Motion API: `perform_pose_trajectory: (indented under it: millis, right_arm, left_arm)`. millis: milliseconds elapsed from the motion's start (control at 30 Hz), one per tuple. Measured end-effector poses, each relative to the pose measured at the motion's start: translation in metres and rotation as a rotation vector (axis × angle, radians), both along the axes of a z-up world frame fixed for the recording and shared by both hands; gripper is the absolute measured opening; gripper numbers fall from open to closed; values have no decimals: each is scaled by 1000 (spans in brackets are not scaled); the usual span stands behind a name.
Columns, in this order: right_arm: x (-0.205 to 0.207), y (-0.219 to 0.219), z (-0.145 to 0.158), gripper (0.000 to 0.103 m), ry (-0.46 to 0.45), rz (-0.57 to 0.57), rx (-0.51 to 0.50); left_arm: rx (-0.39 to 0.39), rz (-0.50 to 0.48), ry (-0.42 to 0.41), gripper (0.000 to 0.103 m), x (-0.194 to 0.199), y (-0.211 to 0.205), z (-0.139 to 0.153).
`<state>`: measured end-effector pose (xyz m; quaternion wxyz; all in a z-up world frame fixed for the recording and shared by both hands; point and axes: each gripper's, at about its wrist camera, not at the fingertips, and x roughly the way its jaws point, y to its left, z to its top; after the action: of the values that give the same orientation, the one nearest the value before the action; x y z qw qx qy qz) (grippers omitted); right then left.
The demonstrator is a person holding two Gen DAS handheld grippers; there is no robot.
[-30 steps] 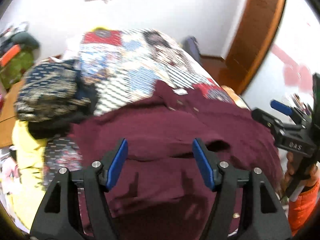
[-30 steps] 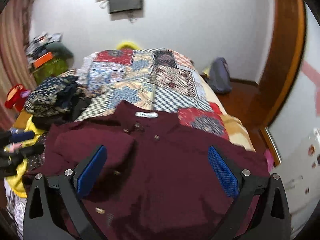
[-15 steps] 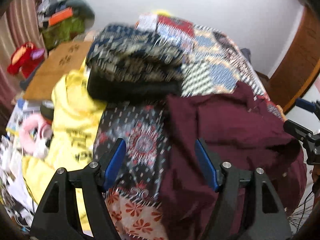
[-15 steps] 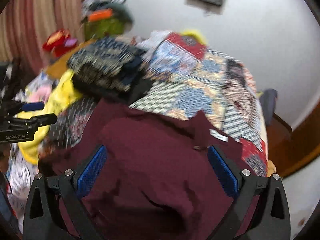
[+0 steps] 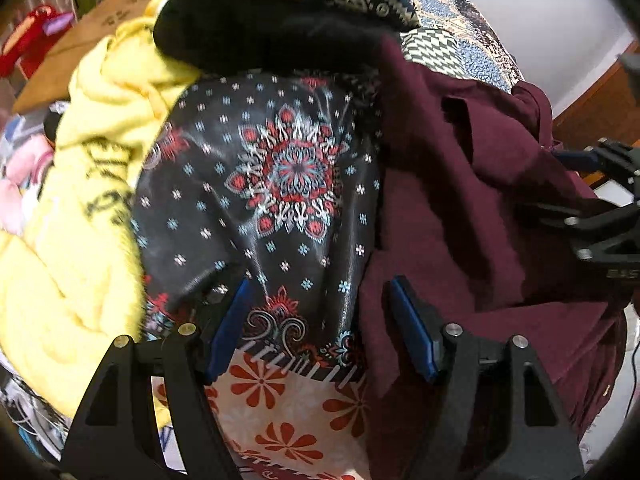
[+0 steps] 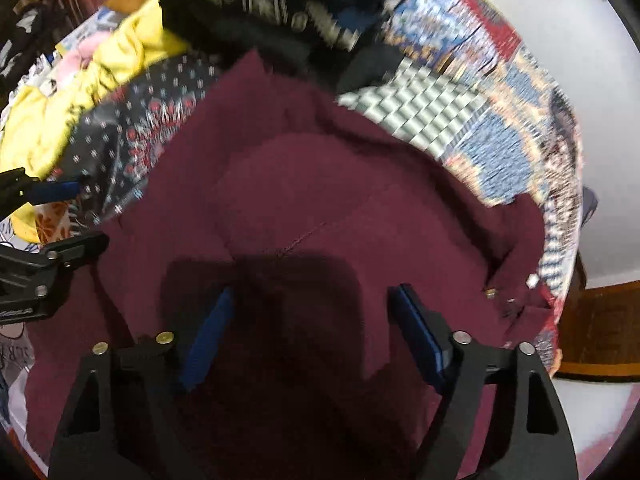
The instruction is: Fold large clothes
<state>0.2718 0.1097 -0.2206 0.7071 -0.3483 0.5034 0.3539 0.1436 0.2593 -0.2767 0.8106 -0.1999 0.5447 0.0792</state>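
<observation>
A maroon shirt (image 6: 320,184) lies spread and rumpled on the bed, its collar and buttons at the right (image 6: 516,296). My right gripper (image 6: 312,320) points down close over the shirt's middle. Its jaws are closing, with shirt cloth below and between the blue pads, which are not pressing on it. My left gripper (image 5: 320,304) is open over the shirt's left edge (image 5: 400,240), where the maroon cloth meets the dark flower-patterned bedspread (image 5: 280,168). Each view shows the other gripper at its side: the right gripper (image 5: 600,216) and the left gripper (image 6: 44,240).
A stack of folded black and patterned clothes (image 5: 280,12) sits behind the shirt. A yellow garment (image 5: 92,168) lies crumpled to the left. A patchwork quilt (image 6: 480,112) covers the far bed. A wooden door (image 6: 596,332) stands at the right.
Both grippers have dropped close to the bed. The left view swung from the shirt's middle to its left edge. The right gripper's jaws have narrowed.
</observation>
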Motion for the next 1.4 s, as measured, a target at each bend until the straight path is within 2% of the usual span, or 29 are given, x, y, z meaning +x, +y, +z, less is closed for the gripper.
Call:
perform_pose_trajectory:
  millis: [33,100,167,267,367,567,700,867,967,1100,1167,1267,1400]
  right_arm:
    - [1,1,-4,75,3,0,0]
    - [1,-1,-3,62,-11,1,21]
    - [1,-6,6,37,-24,0,52]
    - [1,-14,22,18,-89,-15,96]
    - [9,-37,45,16,-98,-69,195]
    - [32,-95,110,13,-191,-234,401]
    - [48,-138,147,13,-266,-328,513]
    - [58,-211,190,11,-359,-468,656]
    - [59,-243,200,10,-367,-520,726]
    - [56,-266,187,10,-356,-570,768]
    - [58,-272,166,10,-334,-611,739]
    - [67,-288,124,10,-253,-688,689]
    - [69,-317,73,10,-137,-794,637]
  left_arm:
    - [-8,1,2,70,0,0,-2]
    - [-19,3,6,70,-1,-1,-5]
    - [-22,5,10,71,-3,-2,-7]
    - [-17,0,12,71,-5,-4,-4]
    - [-2,-19,11,70,-3,-6,2]
    - [-22,-76,-10,71,17,-18,17]
    - [-6,-116,0,71,38,-35,19]
    - [95,-130,30,71,48,-56,13]
    - [93,-108,30,71,47,-55,14]
    - [48,-62,26,71,37,-52,14]
    - [81,-53,35,72,33,-55,12]
    - [143,-52,30,78,27,-62,10]
    - [172,-48,25,81,21,-63,9]
